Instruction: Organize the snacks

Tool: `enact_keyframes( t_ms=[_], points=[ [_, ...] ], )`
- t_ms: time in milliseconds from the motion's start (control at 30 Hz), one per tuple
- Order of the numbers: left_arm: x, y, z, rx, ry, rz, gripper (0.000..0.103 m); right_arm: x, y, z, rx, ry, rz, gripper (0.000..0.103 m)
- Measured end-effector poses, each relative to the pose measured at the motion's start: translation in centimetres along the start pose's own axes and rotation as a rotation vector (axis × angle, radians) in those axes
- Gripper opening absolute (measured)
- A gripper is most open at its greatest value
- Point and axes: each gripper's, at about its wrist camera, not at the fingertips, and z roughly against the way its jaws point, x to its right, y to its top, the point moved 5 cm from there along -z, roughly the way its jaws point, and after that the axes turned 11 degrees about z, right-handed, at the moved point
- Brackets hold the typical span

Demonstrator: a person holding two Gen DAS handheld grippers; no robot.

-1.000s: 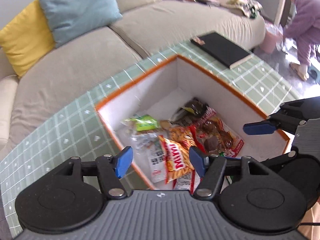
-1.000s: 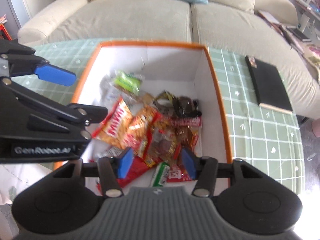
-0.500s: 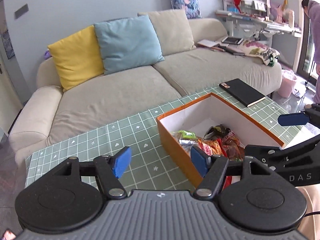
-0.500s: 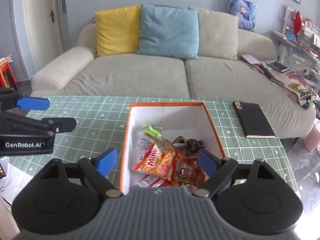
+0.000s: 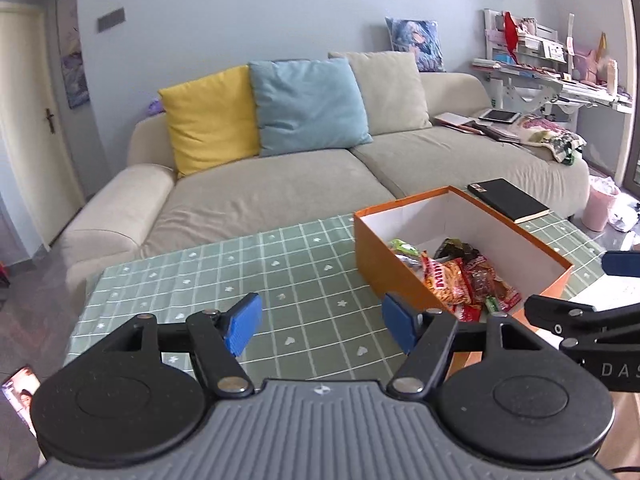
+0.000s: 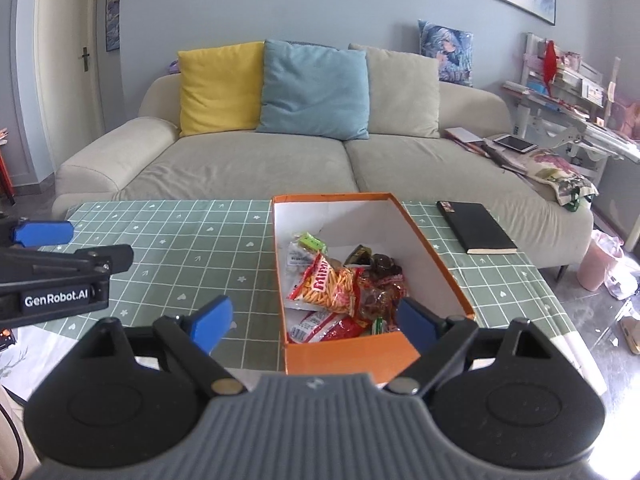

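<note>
Right wrist view shows my right claw and left claw both released and empty above the counter, snack packets lying inside the orange box, so I judge tidying nearly finished.

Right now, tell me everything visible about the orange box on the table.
The orange box is an open, lidless rectangular carton, orange outside with white inner walls, seemingly cardboard. It sits upright and flat on the green checked tablecloth, left of the black notebook and apart from it. Snack packets are piled in its near half; the far part of its floor shows bare. Nothing grips it.
</note>
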Motion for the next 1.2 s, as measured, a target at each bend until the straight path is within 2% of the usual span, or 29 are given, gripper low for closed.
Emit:
enact_keyframes(
  t_ms=[100,233,333,567,1200],
  points=[
    [-0.4,-0.9,0.4,0.000,0.010,0.020,0.084,-0.9,-1.3,0.6,0.004,-0.020,-0.015,0.087],
    [-1.0,-2.5,0.3,-0.049,0.005,0.049,0.085,-1.6,-2.3,0.3,0.005,-0.035,-0.036,0.087],
    [-1.3,-3.6,0.0,-0.077,0.030,0.034,0.087,-2.2,-2.5,0.3,0.014,-0.057,-0.036,0.087],
    [-2.4,-5.1,-0.8,-0.129,0.076,0.054,0.087,-3.1,-3.4,-1.0,-0.025,-0.040,-0.027,0.087],
    [-3.1,-5.4,-0.9,-0.165,0.120,0.068,0.088,-3.2,-4.0,-1.8,-0.057,0.017,-0.028,0.087]
  ],
)
